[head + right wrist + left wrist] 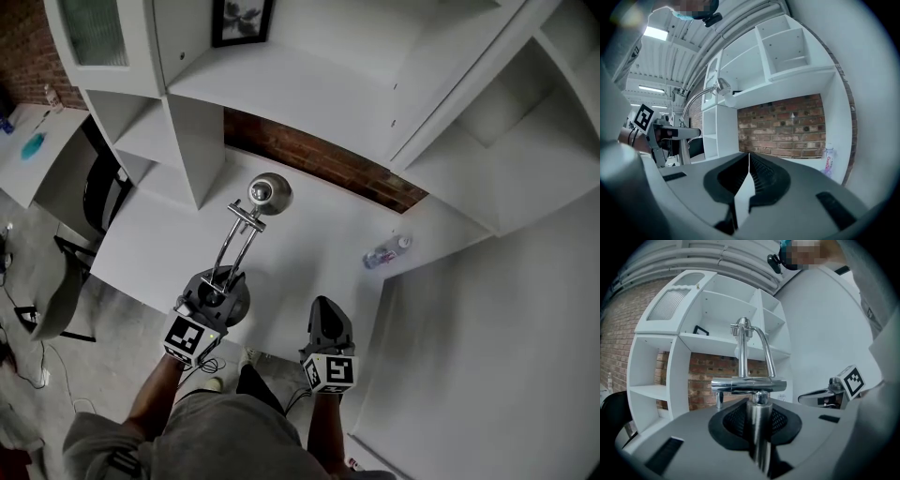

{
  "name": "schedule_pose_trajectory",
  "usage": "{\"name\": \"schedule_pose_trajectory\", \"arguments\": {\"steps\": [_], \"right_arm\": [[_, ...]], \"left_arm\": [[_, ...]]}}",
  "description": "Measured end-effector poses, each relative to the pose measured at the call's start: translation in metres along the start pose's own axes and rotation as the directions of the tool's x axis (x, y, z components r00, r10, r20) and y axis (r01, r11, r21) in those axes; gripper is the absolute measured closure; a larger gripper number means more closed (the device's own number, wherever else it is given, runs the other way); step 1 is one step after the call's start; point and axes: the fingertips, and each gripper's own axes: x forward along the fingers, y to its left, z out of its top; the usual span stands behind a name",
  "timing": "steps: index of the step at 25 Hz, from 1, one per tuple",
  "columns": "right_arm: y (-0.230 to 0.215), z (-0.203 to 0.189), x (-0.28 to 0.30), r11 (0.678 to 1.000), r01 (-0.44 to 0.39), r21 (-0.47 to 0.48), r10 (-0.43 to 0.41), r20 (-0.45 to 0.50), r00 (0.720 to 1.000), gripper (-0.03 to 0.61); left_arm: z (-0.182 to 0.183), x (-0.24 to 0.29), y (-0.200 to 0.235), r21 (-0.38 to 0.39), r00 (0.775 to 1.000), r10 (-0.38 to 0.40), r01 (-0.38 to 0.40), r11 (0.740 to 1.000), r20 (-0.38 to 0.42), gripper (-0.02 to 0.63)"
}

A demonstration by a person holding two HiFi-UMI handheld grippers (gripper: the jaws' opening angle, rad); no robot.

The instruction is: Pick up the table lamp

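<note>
Fingers (pixel 787 420) of left gripper (pixel 214 292) clamp table lamp (pixel 268 192) near desk (pixel 309 258) front edge.

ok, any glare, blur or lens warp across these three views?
Head view: even, dim light, sharp; small highlight on the lamp head. Left gripper view: strong fisheye bends the shelves, dark corners, the lamp post near the lens is soft. Right gripper view: same warp, ceiling light blown out, brick wall sharp.
</note>
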Motion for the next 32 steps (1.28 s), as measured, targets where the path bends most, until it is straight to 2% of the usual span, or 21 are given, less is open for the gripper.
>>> {"name": "schedule_pose_trajectory", "arguments": {"steps": [14,32], "right_arm": [[0.061,0.018,-0.044,1.000,0.022,-0.018,-0.021,0.062,0.998,0.554],[0.124,0.011,-0.121,0.999,0.040,-0.017,-0.038,0.071,0.997,0.554]], "left_arm": [[0.011,-0.086,-0.013,0.014,1.000,-0.015,0.015,1.000,0.016,0.558],[-0.003,-0.183,-0.039,0.008,1.000,-0.019,0.019,1.000,0.003,0.558]]}}
